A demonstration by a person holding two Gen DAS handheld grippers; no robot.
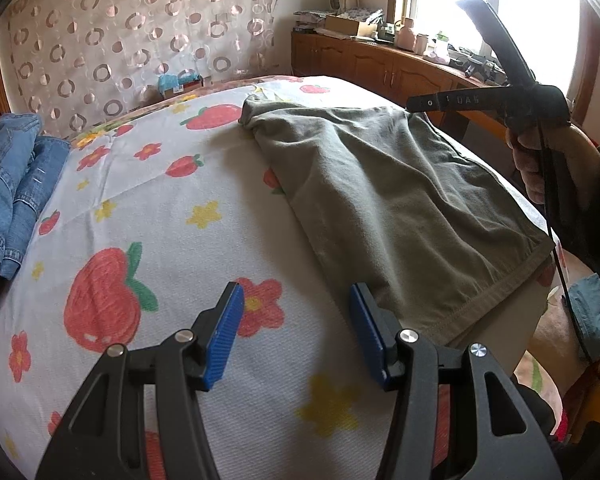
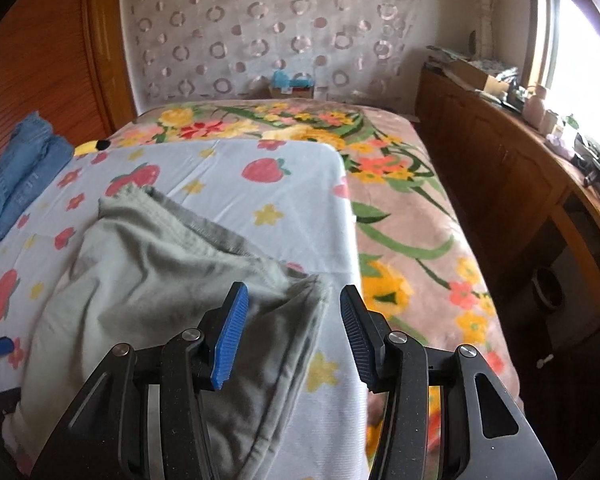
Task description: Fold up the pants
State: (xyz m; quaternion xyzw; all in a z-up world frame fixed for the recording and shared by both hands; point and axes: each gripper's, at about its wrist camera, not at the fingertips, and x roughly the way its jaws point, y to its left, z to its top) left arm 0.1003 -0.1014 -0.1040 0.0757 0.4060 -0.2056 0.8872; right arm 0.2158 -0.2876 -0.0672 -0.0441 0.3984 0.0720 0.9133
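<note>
left gripper (image 1: pixel 296 300): angled downward, jaws apart, nothing between pads | right gripper (image 2: pixel 290 306): angled downward, jaws apart, gripping nothing, held in bare hand (image 1: pixel 536 168)

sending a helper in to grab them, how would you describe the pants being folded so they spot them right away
Find the bed covered by the white strawberry-and-flower sheet. The grey-green pants lie spread out on its window side. The only other garment there, folded blue denim, sits on the far opposite edge by the wooden slatted door; the pants are plain, unpatterned and dull olive.

olive-green pants (image 1: pixel 384 196), folded and rumpled, lie flat on strawberry-print sheet (image 1: pixel 172 216), hem toward near bed edge.
</note>
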